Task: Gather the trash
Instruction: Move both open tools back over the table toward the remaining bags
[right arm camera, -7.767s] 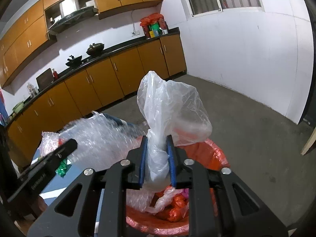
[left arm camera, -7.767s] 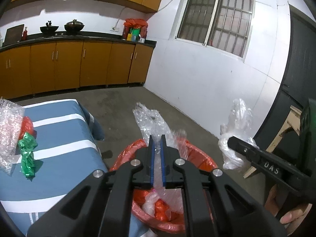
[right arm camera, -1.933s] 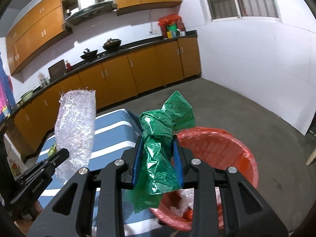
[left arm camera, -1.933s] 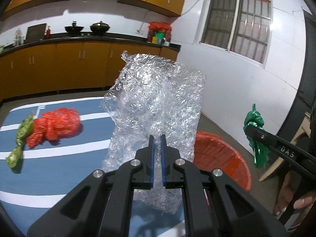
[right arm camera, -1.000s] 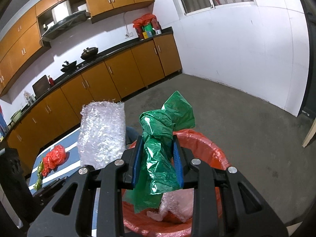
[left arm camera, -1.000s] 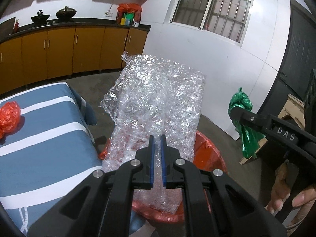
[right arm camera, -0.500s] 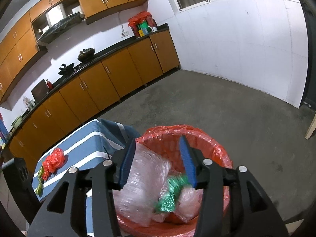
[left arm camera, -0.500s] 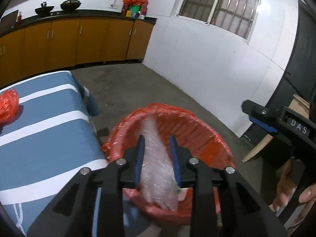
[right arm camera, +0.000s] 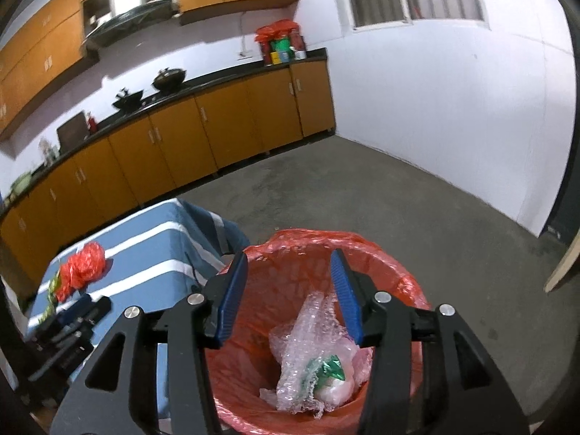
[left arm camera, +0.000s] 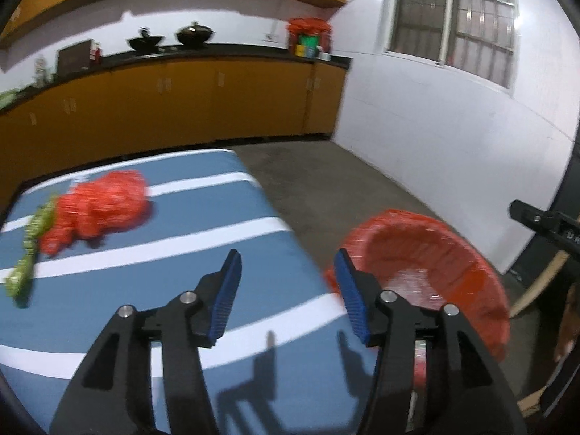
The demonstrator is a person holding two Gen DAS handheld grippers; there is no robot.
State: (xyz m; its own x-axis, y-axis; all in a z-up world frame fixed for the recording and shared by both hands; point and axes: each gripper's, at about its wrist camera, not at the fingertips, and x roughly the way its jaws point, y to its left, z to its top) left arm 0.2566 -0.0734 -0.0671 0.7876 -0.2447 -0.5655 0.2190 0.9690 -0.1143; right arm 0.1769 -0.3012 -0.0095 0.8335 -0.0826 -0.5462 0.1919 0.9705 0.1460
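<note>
Trash is lying on the table: a red bag beside a green wrapper. Your left gripper and right gripper have just been opening, fingers parted, nothing between them. You are risking snagging the tablecloth if you are grabbing too low.

We see orange cabinets under a black counter bearing two dark woks and jars. A barred window sits in the white wall above the grey concrete floor.
</note>
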